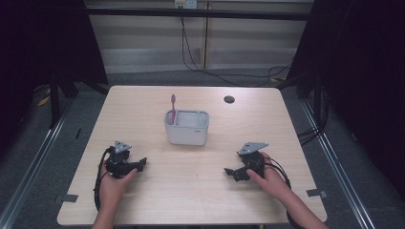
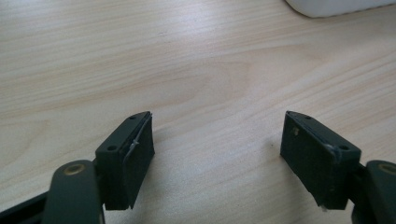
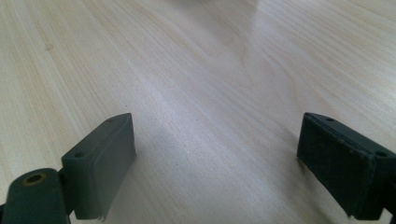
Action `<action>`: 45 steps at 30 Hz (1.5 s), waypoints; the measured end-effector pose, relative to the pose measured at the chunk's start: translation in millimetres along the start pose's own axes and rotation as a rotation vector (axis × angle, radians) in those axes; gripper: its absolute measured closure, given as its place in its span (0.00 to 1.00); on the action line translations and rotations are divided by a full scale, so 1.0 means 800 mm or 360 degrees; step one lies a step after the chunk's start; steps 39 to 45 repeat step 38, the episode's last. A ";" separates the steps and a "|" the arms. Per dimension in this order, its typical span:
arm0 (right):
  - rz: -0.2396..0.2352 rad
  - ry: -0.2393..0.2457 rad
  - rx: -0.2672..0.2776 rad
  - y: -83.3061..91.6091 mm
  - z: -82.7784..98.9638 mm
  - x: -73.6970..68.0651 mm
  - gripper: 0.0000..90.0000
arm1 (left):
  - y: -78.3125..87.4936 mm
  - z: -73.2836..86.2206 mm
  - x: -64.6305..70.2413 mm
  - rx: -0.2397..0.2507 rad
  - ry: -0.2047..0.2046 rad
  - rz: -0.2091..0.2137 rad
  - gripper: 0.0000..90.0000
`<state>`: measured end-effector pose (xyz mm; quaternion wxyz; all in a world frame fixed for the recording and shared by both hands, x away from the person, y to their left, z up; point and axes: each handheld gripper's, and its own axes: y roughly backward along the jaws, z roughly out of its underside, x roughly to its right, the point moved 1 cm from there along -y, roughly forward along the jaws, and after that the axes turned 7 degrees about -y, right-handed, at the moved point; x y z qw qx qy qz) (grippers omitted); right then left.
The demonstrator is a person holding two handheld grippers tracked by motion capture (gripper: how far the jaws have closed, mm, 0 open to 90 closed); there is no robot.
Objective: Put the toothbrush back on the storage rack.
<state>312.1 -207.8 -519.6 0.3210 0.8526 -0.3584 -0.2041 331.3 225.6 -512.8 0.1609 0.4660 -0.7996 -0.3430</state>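
Note:
A white two-compartment holder (image 1: 186,127) stands at the middle of the wooden table (image 1: 191,191). A pink toothbrush (image 1: 174,109) stands upright in its left compartment. My left gripper (image 1: 141,163) rests low on the table at the front left, pointing right. In the left gripper view its jaws (image 2: 217,144) are open over bare wood, and the holder's white edge (image 2: 336,7) shows at the top right. My right gripper (image 1: 229,172) lies at the front right, pointing left. Its jaws (image 3: 215,158) stand open with only wood between them.
A round dark cable hole (image 1: 229,99) sits in the table near the far right edge. Cables (image 1: 200,67) run across the floor behind the table. Dark stands and rails flank both sides.

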 end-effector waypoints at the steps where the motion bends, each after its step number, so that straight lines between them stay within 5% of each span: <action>1: 0.0000 0.0000 0.0000 0.000 0.000 0.000 0.12 | 0.000 0.000 0.000 0.0002 -0.0011 -0.0003 0.28; 12: 0.0000 0.0001 0.0000 0.000 0.000 0.000 0.12 | -0.002 0.004 0.003 0.0047 -0.0024 -0.0007 0.24; 45: 0.0000 0.0000 0.0000 0.000 0.000 0.000 0.12 | -0.003 0.003 0.003 0.0023 -0.0037 0.0006 0.17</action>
